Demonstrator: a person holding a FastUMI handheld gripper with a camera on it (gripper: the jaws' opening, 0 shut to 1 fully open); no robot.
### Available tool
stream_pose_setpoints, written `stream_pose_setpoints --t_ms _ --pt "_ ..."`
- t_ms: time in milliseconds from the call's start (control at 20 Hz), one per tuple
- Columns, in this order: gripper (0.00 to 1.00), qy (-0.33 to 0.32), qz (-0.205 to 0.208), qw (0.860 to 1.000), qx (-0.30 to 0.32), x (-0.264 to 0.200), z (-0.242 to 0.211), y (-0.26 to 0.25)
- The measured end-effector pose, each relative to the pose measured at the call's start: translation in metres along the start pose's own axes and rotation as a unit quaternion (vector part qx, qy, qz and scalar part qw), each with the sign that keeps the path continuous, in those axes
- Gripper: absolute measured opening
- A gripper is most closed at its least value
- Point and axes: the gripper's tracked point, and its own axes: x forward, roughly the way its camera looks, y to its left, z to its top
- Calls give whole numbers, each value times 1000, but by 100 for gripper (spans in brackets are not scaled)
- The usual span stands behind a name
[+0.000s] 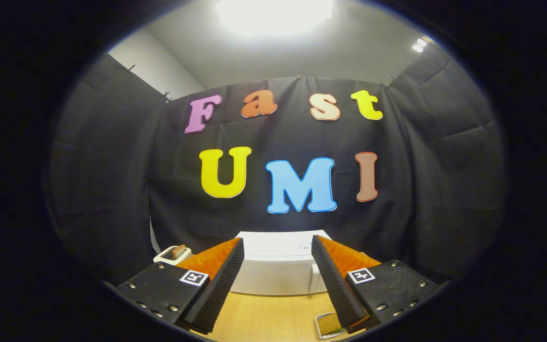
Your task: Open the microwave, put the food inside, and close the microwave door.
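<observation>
- One white microwave (273,266) stands on the wooden table (268,313), its door shut, backed against the booth's black cloth wall.
- One gripper (277,285) hovers in front of the microwave with its two fingers spread wide apart and nothing between them; the microwave's front shows through the gap.
- Two ribbed black pads (221,285) line the fingers' inner faces, with orange bodies behind them, and each finger's black base carries one square marker tag.
- One small white dish (173,254) sits to the left of the microwave, just beyond the left finger, holding one brown piece of food (179,251).
- One small square tray (329,325) lies on the table nearer than the microwave, partly hidden under the right finger; what it holds cannot be made out.
- Two ceiling lights glow above the cloth wall, one large and bright, one small to the right.
</observation>
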Motion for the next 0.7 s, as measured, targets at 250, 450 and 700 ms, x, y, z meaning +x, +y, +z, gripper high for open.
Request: stream_pose_setpoints --t_ms 250,450,700 --pt "91 -3 2 1000 3 31 -29 -8" --pt "91 -10 -6 1000 3 67 -64 -24" --pt "91 7 -21 1000 3 118 -124 -51"
